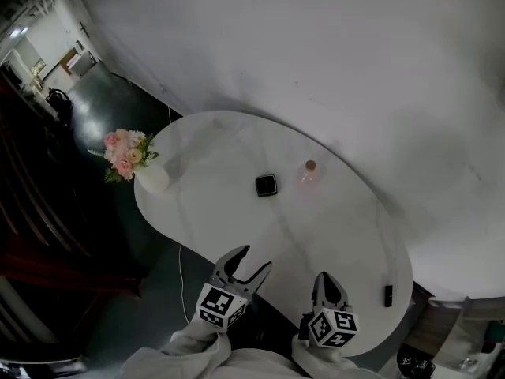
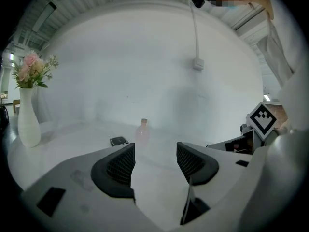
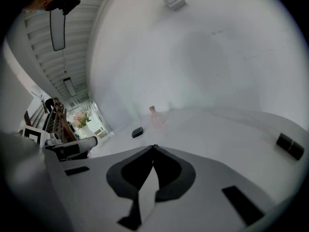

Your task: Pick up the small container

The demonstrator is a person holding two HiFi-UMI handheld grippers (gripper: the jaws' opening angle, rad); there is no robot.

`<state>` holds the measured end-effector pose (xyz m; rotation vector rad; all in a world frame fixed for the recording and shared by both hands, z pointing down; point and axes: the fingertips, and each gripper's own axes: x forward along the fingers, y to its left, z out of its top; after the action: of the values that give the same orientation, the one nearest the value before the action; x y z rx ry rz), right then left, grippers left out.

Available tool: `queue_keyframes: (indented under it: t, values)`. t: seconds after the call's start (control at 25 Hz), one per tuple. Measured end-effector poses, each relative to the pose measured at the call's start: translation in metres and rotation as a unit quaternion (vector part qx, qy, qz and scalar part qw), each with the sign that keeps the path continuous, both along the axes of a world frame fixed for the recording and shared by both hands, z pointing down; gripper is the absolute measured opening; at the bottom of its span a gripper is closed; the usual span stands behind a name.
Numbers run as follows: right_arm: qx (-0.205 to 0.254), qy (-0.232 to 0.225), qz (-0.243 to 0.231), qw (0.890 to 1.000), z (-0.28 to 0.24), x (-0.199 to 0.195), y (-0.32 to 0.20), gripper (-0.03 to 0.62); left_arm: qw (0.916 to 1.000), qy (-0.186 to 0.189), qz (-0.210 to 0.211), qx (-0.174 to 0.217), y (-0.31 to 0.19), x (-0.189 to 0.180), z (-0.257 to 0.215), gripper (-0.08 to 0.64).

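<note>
A small black square container [image 1: 266, 185] lies near the middle of the white oval table [image 1: 339, 235]; the gripper views show it too [image 2: 119, 140] [image 3: 137, 132]. Just to its right stands a small pink bottle [image 1: 308, 174] [image 2: 143, 129] [image 3: 155, 116] with a cork top. My left gripper [image 1: 254, 260] hovers over the near table edge, jaws open and empty, well short of the container. My right gripper [image 1: 328, 279] is beside it at the near edge, jaws shut with the tips touching and nothing between them.
A white vase with pink flowers [image 1: 134, 163] stands at the table's left end. A small dark object [image 1: 388, 294] lies near the table's right edge. A white wall [image 1: 355, 61] rises behind the table; dark floor lies to the left.
</note>
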<state>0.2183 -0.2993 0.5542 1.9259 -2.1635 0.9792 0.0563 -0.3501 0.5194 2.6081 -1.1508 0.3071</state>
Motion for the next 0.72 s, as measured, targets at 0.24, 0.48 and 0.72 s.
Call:
queue_keyframes:
  t: [0.24, 0.48, 0.72]
  values:
    - [-0.007, -0.002, 0.013, 1.000, 0.004, 0.006, -0.002, 0.051, 0.9999, -0.003, 0.014, -0.001, -0.013, 0.009, 0.002, 0.250]
    - [-0.015, 0.004, 0.038, 0.999, 0.009, 0.009, -0.006, 0.051, 0.9993, -0.003, 0.038, 0.000, -0.033, 0.011, 0.004, 0.250]
    - [-0.013, 0.012, 0.081, 0.997, 0.001, 0.009, -0.018, 0.051, 0.9964, 0.004, 0.085, -0.005, -0.058, 0.015, 0.001, 0.250]
